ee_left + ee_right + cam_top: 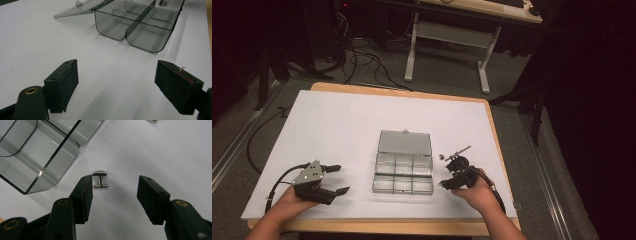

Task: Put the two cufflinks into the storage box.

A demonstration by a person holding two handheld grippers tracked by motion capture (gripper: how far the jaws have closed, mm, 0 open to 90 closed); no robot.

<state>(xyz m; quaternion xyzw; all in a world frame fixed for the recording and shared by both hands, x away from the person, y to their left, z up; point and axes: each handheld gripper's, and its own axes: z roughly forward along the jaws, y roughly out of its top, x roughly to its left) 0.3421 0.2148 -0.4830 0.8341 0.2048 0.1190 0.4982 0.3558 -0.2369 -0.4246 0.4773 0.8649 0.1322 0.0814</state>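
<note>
Cufflink, small, silver metal with a T-bar [100, 180], lies centre of my right gripper view on the white table sheet [162, 150], beside one pad; right gripper [115, 195] jaws spread, nothing pinched; left gripper [116, 87] spread wide at lower left in the high view; clear plastic compartment box [404, 170] mid-frame, lid open.

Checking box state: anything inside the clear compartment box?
The compartment box lies open; its compartments look empty in the high view. In the left gripper view, one far compartment holds a small dark item, unidentifiable.

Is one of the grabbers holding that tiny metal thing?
No, nothing is held. The right gripper is open, with the cufflink lying on the white table beside one pad. The left gripper is open too.
</note>
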